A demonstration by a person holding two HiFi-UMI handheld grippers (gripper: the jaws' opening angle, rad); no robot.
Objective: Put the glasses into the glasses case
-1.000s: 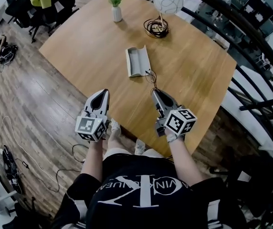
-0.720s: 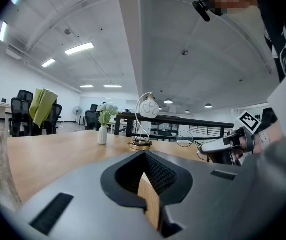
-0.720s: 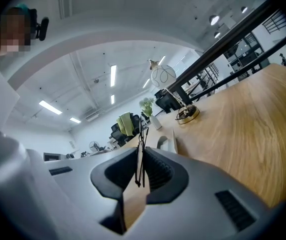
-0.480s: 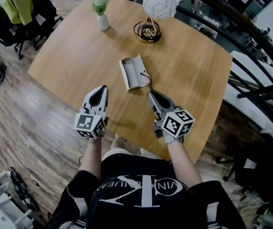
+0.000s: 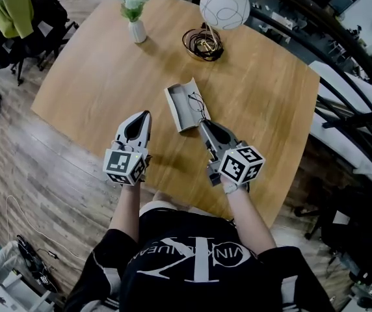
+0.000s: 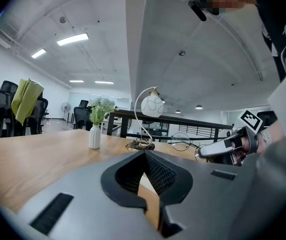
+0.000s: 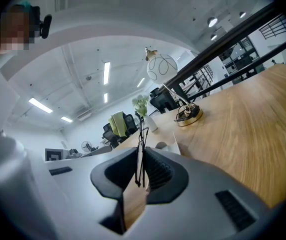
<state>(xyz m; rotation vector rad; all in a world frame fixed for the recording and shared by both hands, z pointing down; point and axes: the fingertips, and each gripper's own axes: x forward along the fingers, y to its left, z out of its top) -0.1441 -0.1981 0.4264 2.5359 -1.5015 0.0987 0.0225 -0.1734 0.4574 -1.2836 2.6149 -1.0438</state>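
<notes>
The person's black T-shirt (image 5: 196, 265) bears a large white monogram across the chest, which looks like a C and a K interlocked. A line of small white capitals crosses the monogram. At the picture's right it seems to read "VIN K"; the rest is creased and too small to read. The left hand-held gripper (image 5: 143, 114) carries a white cube (image 5: 125, 167) at its rear, and the right hand-held gripper (image 5: 203, 123) carries one like it. Each face of the cubes shows a black-and-white square code marker, a pattern of blocks without letters or numbers.
</notes>
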